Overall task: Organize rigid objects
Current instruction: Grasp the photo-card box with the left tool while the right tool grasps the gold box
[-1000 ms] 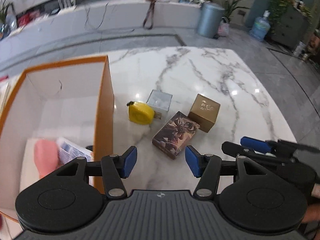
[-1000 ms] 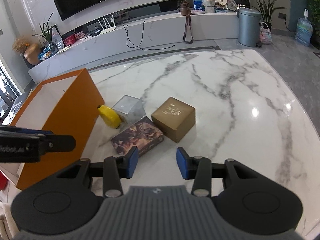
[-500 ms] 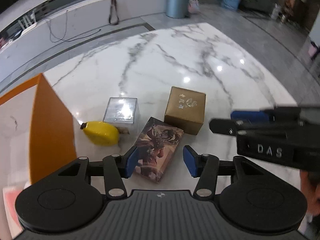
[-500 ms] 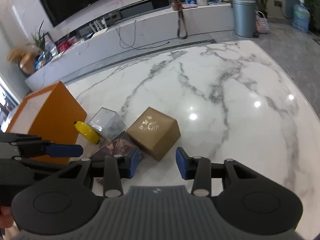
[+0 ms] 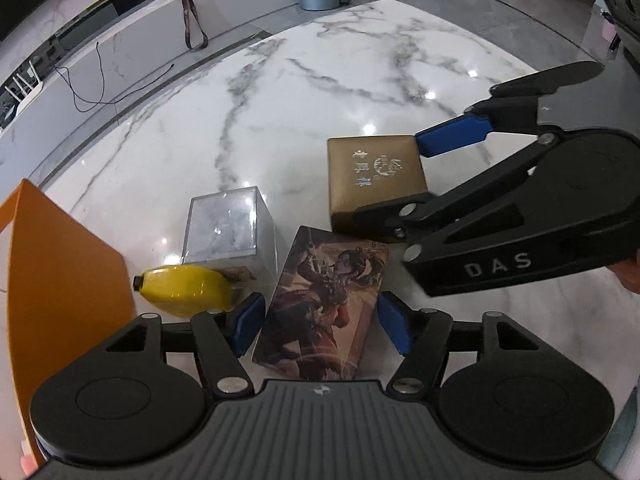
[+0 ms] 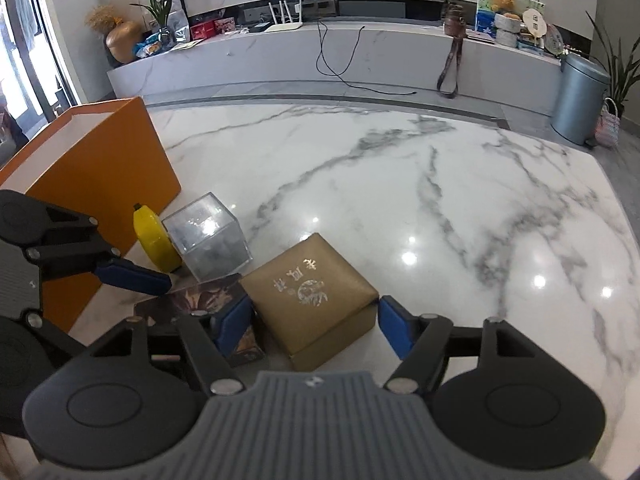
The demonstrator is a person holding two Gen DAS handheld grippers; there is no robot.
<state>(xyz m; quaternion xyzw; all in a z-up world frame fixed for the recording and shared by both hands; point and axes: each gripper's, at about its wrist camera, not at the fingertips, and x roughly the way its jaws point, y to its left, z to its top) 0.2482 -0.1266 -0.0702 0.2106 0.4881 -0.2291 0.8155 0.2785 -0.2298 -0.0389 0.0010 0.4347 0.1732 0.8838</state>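
Both jaws just widened over boxes on the bench.
Left gripper (image 5: 322, 326) straddles the picture box (image 5: 324, 306); right gripper (image 6: 314, 326) straddles the gold box (image 6: 312, 292), neither squeezing.

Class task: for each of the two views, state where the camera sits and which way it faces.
Left wrist: on the left hand-held gripper, facing down at the illustrated card box; right hand-held gripper alongside.
Right wrist: on the right hand-held gripper, facing down at the gold square box.
Shared: both boxes, yellow tape measure, clear cube.
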